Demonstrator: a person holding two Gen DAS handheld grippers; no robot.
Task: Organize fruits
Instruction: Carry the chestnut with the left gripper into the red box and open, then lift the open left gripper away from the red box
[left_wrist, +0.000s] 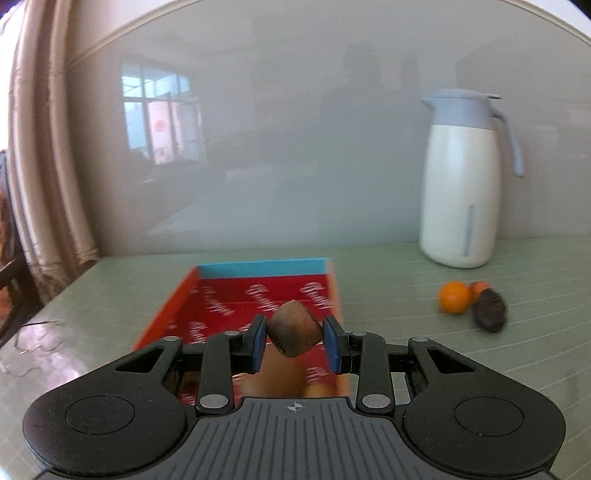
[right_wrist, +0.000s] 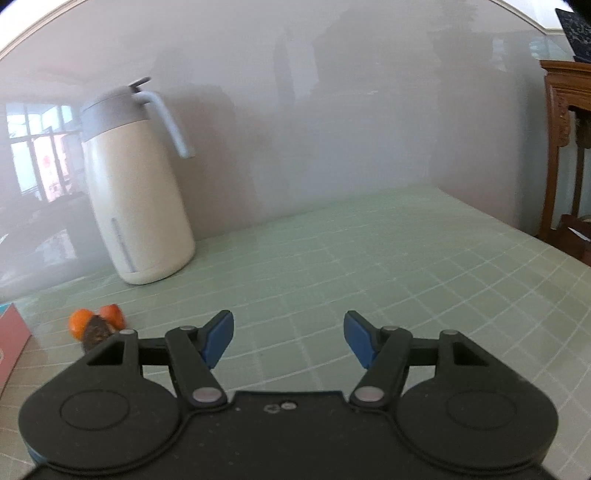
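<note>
My left gripper (left_wrist: 294, 341) is shut on a brown, rough fruit (left_wrist: 294, 334) and holds it above a red box (left_wrist: 236, 295) with a blue far wall. Orange-brown fruits lie blurred in the box below the jaws (left_wrist: 280, 380). On the table to the right lie an orange fruit (left_wrist: 455, 297), a smaller orange one (left_wrist: 480, 287) and a dark brown fruit (left_wrist: 490, 310). The right wrist view shows the same group: orange fruit (right_wrist: 79, 322), smaller orange one (right_wrist: 112, 315), dark brown one (right_wrist: 96, 332). My right gripper (right_wrist: 288, 338) is open and empty over the table.
A white thermos jug with a grey-blue lid and handle (left_wrist: 461, 181) stands at the back against the wall, also in the right wrist view (right_wrist: 136, 184). The table has a pale green grid cover (right_wrist: 369, 258). A wooden cabinet (right_wrist: 565, 147) stands beyond the table's right edge.
</note>
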